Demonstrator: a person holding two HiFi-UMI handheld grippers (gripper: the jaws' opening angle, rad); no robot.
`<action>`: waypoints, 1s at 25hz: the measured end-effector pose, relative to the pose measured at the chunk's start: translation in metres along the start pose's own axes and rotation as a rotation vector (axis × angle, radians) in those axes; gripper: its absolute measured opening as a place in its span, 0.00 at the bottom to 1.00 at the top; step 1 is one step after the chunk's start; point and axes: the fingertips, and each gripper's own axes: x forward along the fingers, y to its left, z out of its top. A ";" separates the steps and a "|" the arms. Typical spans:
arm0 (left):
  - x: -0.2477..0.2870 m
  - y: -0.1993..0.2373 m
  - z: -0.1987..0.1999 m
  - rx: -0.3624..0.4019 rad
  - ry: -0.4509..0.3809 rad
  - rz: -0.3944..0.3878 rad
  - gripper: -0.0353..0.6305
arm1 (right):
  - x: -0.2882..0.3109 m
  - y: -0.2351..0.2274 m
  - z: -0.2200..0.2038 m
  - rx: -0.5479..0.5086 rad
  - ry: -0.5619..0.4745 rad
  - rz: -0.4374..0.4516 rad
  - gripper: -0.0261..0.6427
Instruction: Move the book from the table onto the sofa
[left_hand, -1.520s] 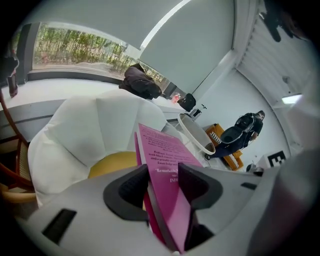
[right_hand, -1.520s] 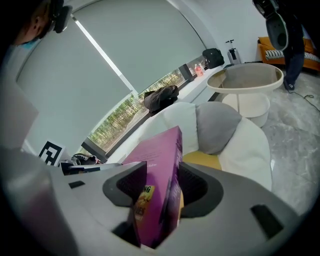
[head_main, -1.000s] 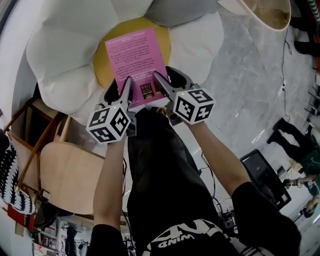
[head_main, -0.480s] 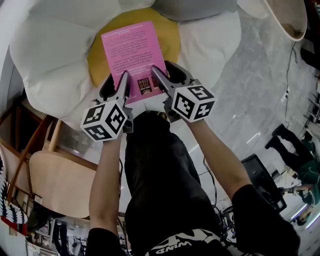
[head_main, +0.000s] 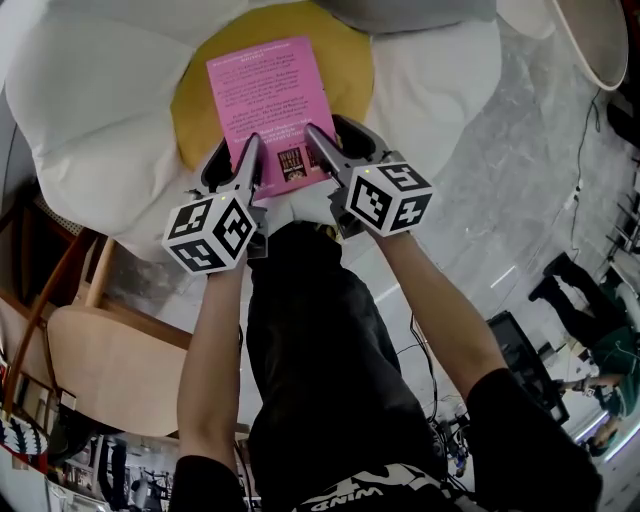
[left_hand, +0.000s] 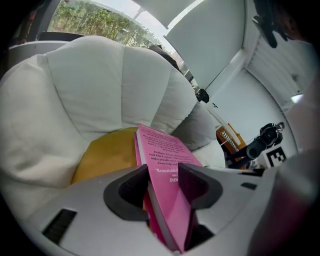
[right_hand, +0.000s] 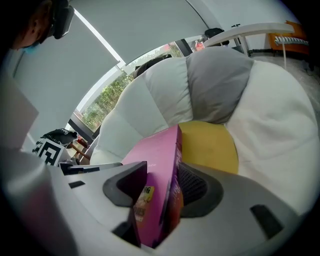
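Book (head_main: 268, 95), pink, is clamped along its near edge by both tools: the left gripper (head_main: 249, 160) and the right gripper (head_main: 322, 150) each have their jaws pressed on it. It lies flat over the yellow centre (head_main: 190, 115) of the white flower-shaped sofa (head_main: 90, 110); whether it touches the cushion is unclear.

Book (head_main: 268, 100) over sofa (head_main: 90, 120) centre

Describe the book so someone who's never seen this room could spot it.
Find the big white flower-shaped sofa. Over its yellow centre, the left gripper and right gripper clamp a thin book, the only bright pink thing there.
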 end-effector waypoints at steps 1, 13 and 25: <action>0.002 0.001 -0.001 0.000 0.002 -0.001 0.35 | 0.002 -0.001 -0.002 -0.001 0.004 0.000 0.33; 0.014 0.017 -0.014 0.049 0.044 0.045 0.34 | 0.019 -0.012 -0.022 -0.029 0.068 -0.006 0.32; 0.018 0.031 -0.024 0.091 0.069 0.112 0.33 | 0.022 -0.022 -0.023 -0.068 0.096 -0.045 0.24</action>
